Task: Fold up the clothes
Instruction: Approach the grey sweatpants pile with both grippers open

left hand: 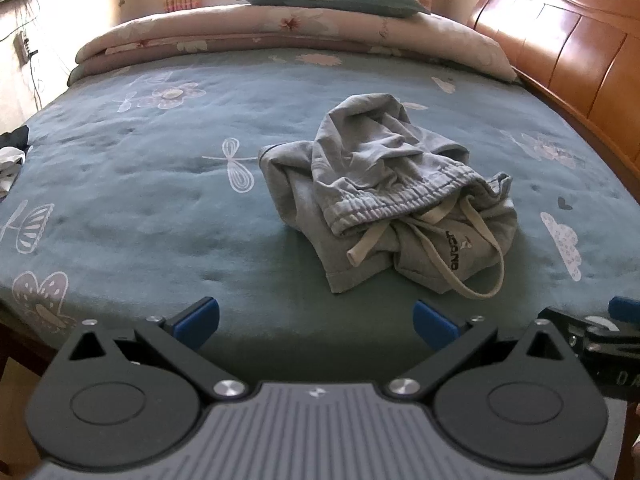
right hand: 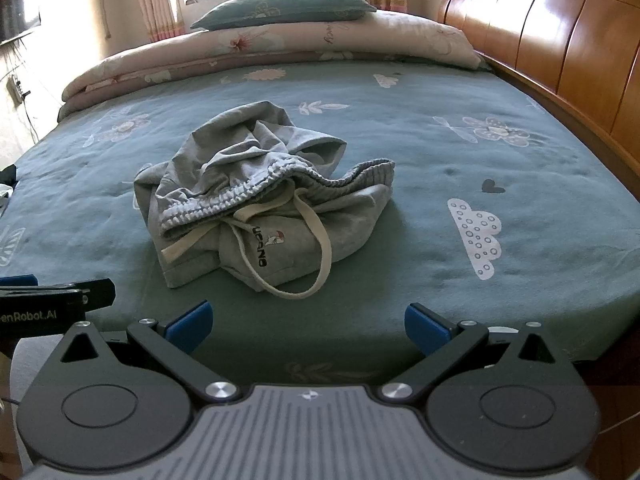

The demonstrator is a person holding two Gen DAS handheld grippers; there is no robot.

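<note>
Tools first: the left tool [left hand: 316,322] and right tool [right hand: 308,326] hang side by side at the near edge of the bed [right hand: 460,152], jaws spread wide, holding nothing. Ahead, well apart from both, lie crumpled grey shorts [right hand: 256,200] (drawstring [right hand: 320,256] trailing). Folding seems unstarted; next comes reaching in to spread them flat.

- I see the shorts [left hand: 384,196] [right hand: 256,204]: grey, crumpled in a loose heap on the bed, not folded.
- The elastic waistband lies bunched across the top.
- The cream drawstring [right hand: 316,248] loops out toward me.
- A black logo shows on the near fold.
</note>
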